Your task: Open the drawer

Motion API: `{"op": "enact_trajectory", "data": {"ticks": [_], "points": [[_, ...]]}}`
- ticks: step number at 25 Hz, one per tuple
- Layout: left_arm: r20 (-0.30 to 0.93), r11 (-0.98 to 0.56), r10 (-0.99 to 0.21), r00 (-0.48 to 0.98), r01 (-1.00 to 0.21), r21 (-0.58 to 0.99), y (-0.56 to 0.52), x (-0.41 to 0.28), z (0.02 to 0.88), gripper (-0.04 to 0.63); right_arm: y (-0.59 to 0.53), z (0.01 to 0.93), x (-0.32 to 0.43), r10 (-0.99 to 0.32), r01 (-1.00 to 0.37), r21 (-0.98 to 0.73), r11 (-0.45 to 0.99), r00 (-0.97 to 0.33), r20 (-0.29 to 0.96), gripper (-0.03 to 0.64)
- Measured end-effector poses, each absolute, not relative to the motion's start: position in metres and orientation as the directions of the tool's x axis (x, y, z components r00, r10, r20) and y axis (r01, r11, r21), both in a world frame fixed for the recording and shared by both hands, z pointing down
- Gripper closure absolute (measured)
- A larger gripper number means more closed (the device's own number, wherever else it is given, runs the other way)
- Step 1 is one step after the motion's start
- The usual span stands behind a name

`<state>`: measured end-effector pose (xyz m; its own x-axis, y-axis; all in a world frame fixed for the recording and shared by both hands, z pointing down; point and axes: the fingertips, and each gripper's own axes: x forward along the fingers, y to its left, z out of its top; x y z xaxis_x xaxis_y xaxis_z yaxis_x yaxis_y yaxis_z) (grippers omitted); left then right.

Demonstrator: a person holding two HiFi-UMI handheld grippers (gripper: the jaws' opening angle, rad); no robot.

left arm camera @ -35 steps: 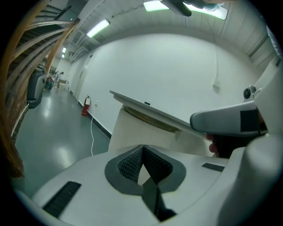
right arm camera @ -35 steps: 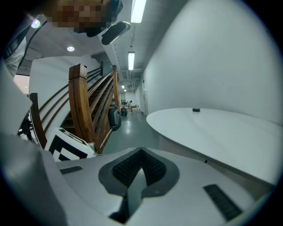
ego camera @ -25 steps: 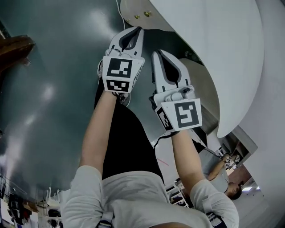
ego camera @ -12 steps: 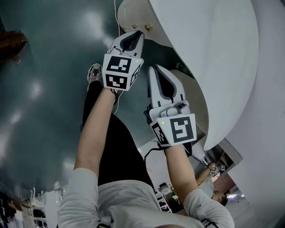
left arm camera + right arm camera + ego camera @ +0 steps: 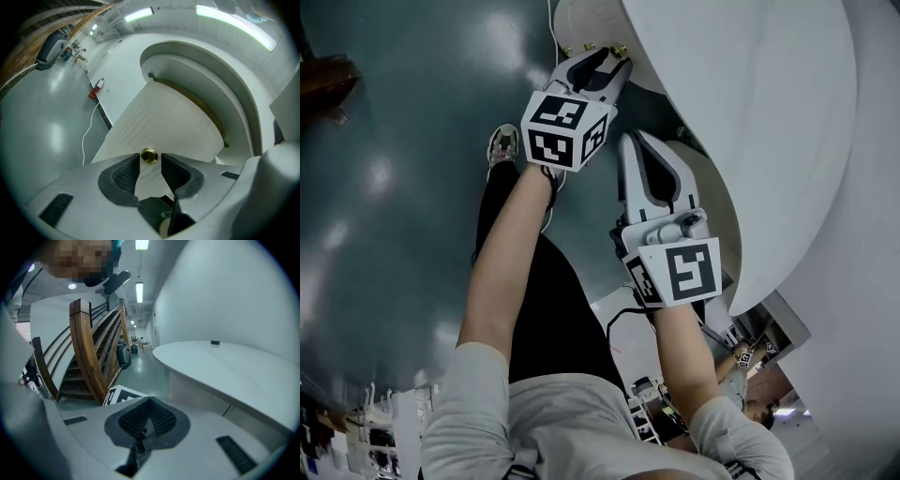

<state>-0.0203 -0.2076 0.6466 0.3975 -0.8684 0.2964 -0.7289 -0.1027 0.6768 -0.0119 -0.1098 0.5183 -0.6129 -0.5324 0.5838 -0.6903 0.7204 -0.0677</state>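
This is a large hall, like the lobby or open floor of an office or lab building, not a home. The floor [image 5: 384,159] is wide, glossy and grey-green, with bright patches of reflected light. A long curved white counter [image 5: 225,366] sweeps along the right under a smooth white wall [image 5: 225,291]. On the left rises a broad wooden staircase [image 5: 91,357] with bent rails. Strip lights [image 5: 139,290] line the ceiling above a corridor [image 5: 140,345] running far back. A white cable [image 5: 84,140] trails across the floor near a small red thing [image 5: 95,89].
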Motion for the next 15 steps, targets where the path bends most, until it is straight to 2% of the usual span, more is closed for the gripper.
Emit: {"op": "enact_trajectory", "data": {"ticks": [5,15], "points": [[0.301,-0.054,-0.884,0.358,-0.719,0.693,-0.2153,-0.0279,0.648,0.468,-0.1138,0.5157,-0.0094,-0.529,-0.688,-0.071,0.722,-0.616,0.584,0.603],[0.293,-0.106,-0.874,0.388,-0.74,0.664,-0.2135,-0.0264,0.6476,0.489,-0.1172,0.5204,-0.0108,-0.549,-0.709,-0.071,0.702,-0.601,0.581,0.603]]}}
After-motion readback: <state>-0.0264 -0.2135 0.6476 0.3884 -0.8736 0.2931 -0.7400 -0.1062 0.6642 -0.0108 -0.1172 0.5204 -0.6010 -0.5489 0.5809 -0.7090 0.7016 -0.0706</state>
